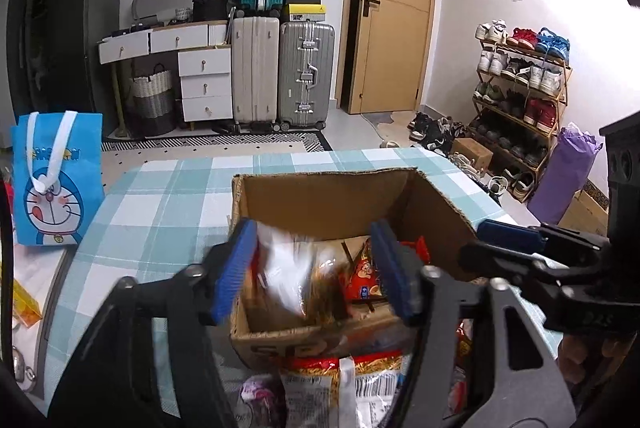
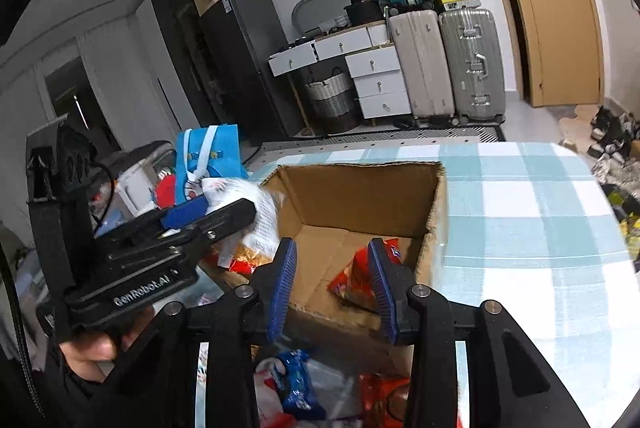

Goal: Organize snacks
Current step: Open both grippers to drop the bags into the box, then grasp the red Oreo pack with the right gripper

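An open cardboard box (image 1: 320, 200) stands on the checked tablecloth, also in the right wrist view (image 2: 360, 196). Snack packets lie inside, among them a red one (image 1: 362, 278) (image 2: 352, 276). My left gripper (image 1: 316, 268) is open over the box's near-left corner; a clear-and-white snack bag (image 1: 288, 268), blurred, hangs between its fingers, touching the left pad. The bag shows in the right wrist view (image 2: 256, 212) at the box's left wall. My right gripper (image 2: 332, 284) is open and empty over the box's near edge. More packets (image 1: 332, 384) (image 2: 296, 384) lie in front of the box.
A blue Doraemon bag (image 1: 56, 180) stands left of the box. The checked table (image 2: 520, 220) stretches to the right. Suitcases, white drawers and a shoe rack (image 1: 520, 100) stand beyond the table. The right gripper's body (image 1: 540, 260) sits right of the box.
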Demonstrator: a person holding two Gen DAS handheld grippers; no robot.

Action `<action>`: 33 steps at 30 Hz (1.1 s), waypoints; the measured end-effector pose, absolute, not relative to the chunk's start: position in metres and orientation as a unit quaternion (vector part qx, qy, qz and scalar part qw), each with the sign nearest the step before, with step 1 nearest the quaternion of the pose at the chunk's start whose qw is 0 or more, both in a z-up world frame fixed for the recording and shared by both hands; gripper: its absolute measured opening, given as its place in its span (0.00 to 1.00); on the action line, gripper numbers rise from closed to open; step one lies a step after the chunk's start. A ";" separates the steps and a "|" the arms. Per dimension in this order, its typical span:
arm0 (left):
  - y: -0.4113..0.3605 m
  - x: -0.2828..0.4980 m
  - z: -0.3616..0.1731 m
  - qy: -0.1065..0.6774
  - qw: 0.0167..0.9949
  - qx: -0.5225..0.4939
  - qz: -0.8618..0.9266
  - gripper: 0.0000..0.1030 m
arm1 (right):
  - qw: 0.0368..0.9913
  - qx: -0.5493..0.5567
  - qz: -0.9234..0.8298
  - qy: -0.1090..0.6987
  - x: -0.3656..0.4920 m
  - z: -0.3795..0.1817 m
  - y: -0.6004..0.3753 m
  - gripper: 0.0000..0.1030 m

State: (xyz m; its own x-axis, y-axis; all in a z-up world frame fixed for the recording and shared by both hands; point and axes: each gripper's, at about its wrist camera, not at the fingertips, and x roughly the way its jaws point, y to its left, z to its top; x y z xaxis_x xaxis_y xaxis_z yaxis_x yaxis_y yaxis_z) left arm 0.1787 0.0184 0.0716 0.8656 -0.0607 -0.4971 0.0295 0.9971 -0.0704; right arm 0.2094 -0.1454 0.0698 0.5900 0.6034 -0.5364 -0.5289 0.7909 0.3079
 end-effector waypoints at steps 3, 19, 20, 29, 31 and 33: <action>0.019 0.163 0.080 0.248 0.968 -0.033 -0.029 0.80 | 0.890 0.050 0.314 0.328 0.201 0.073 -0.153 0.74; 0.042 0.070 0.068 0.283 0.958 -0.038 -0.004 0.99 | 0.907 -0.024 0.237 0.348 0.137 0.050 -0.201 1.00; 0.043 0.066 0.066 0.286 0.958 -0.036 -0.002 0.99 | 0.905 -0.022 0.237 0.354 0.136 0.047 -0.204 1.00; 0.042 0.055 0.032 0.315 0.948 -0.044 -0.009 0.99 | 0.904 -0.029 0.210 0.372 0.130 0.033 -0.213 1.00; 0.042 0.055 0.028 0.321 0.946 -0.043 -0.008 0.99 | 0.899 -0.034 0.214 0.382 0.131 0.028 -0.210 1.00; 0.039 0.058 0.027 0.329 0.943 -0.040 -0.009 0.99 | 0.898 -0.040 0.210 0.384 0.132 0.025 -0.207 1.00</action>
State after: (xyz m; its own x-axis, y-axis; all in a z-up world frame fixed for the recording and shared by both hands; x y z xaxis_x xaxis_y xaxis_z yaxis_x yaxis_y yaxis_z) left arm 0.0579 0.0390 0.0265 0.7828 -0.0432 -0.6208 -0.0099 0.9966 -0.0819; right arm 0.1322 -0.2067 0.0254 0.6161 0.3464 -0.7074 -0.4082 0.9085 0.0893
